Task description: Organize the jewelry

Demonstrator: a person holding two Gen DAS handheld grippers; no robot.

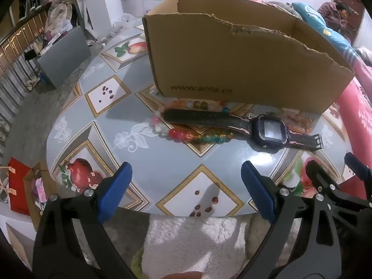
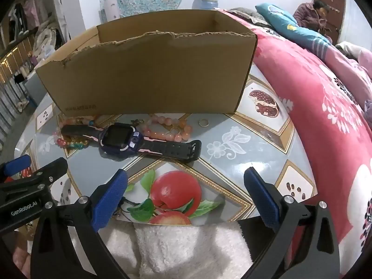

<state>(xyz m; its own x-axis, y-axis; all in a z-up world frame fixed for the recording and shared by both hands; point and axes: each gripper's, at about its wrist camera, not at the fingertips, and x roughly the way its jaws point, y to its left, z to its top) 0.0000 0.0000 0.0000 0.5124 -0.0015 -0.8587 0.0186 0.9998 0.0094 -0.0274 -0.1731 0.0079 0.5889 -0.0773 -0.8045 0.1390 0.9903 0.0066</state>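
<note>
A dark smartwatch [image 1: 269, 129] [image 2: 121, 136] lies flat on the table in front of an open cardboard box [image 1: 232, 62] [image 2: 148, 79]. A multicoloured bead bracelet [image 1: 186, 132] [image 2: 69, 141] lies under its left strap. A pink bead bracelet [image 2: 172, 127] [image 1: 300, 121] and a small ring [image 2: 203, 122] lie to the right. My left gripper [image 1: 186, 190] is open and empty near the table's front edge, short of the watch. My right gripper [image 2: 186, 193] is open and empty above a printed apple. The box's inside is hidden.
The round table [image 1: 148, 153] has a fruit-print cover. A bed with a red floral quilt [image 2: 325, 107] stands close on the right. A grey box [image 1: 65, 55] sits on the floor at left. A white fluffy cloth [image 2: 186, 246] lies below the grippers.
</note>
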